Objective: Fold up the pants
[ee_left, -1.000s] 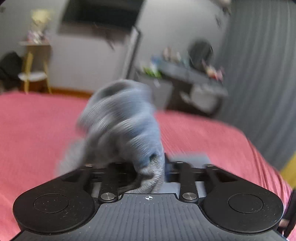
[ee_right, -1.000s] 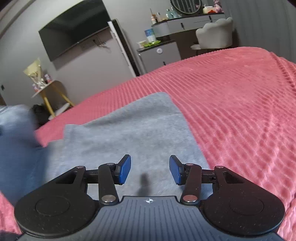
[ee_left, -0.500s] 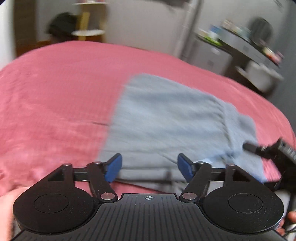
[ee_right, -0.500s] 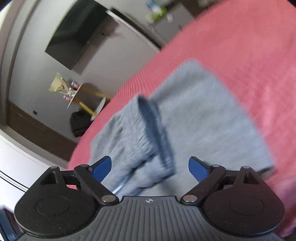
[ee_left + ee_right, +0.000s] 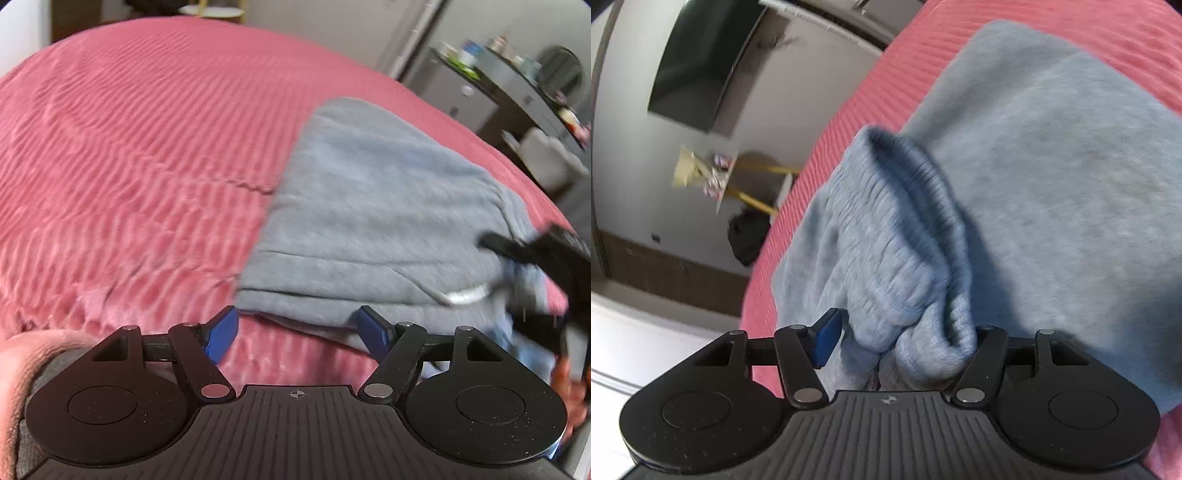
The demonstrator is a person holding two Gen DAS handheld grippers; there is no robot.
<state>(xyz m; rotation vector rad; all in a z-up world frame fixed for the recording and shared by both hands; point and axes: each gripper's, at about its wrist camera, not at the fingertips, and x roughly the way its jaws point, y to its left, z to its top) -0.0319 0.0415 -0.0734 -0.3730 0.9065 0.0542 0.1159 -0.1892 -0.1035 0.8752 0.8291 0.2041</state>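
Observation:
Grey sweatpants lie folded on the pink ribbed bedcover. My left gripper is open and holds nothing; its blue fingertips hover over the near folded edge of the pants. At the right edge of the left wrist view, the black right gripper reaches into the cloth. In the right wrist view, a bunched ribbed end of the pants sits between the jaws of my right gripper, which are closing. The left pad shows beside the cloth; the right pad is hidden under it.
A dark TV hangs on the grey wall above a small table with yellow legs. A dark dresser and a pale chair stand beyond the bed. A pink sleeve shows at the lower left.
The left gripper let go of the ribbed end, opened and dropped toward the pants' near edge. The right gripper rolled, spread wide, then narrowed around the ribbed end.

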